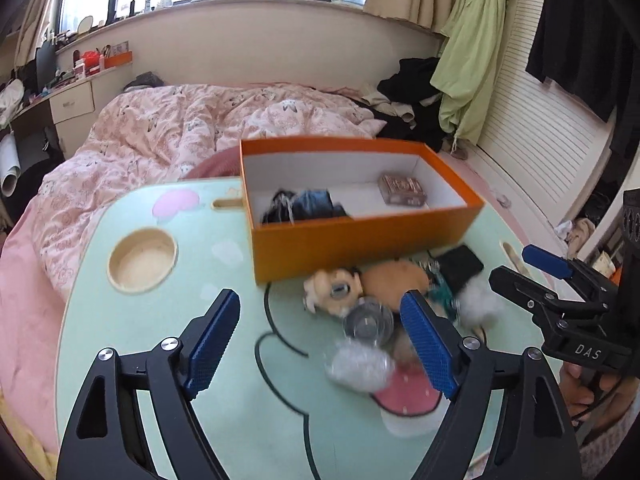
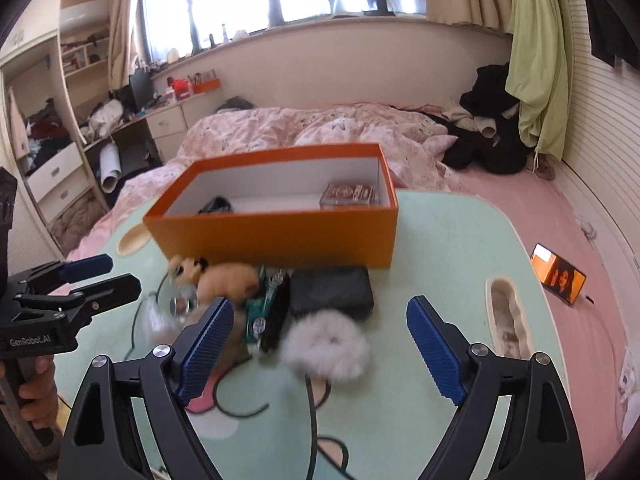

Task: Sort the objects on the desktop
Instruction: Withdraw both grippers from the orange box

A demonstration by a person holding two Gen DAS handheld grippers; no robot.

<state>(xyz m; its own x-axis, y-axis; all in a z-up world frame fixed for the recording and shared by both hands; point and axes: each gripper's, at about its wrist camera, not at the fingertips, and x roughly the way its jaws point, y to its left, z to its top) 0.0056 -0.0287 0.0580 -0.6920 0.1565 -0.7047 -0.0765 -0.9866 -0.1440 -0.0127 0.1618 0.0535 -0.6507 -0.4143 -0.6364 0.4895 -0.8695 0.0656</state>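
An open orange box [image 1: 360,240] [image 2: 280,236] stands on the mint-green table [image 1: 160,320] [image 2: 440,248]. It holds dark cloth [image 1: 304,206] and a brown card case [image 1: 402,190] [image 2: 348,196]. In front lie a tan plush toy [image 1: 384,280] [image 2: 224,280], a clear round jar [image 1: 366,322], a black case [image 2: 332,292] [image 1: 460,266], a green item [image 2: 264,312] and a white fluffy scrunchie [image 2: 326,346]. My left gripper [image 1: 320,340] is open just before the jar. My right gripper [image 2: 320,344] is open around the scrunchie.
The table sits on a bed with a pink quilt [image 1: 160,128]. It has a round cup recess [image 1: 142,260] and a slot [image 2: 506,316]. A lit phone [image 2: 558,274] lies on the bed at right. Clothes are piled at the far right [image 2: 488,120].
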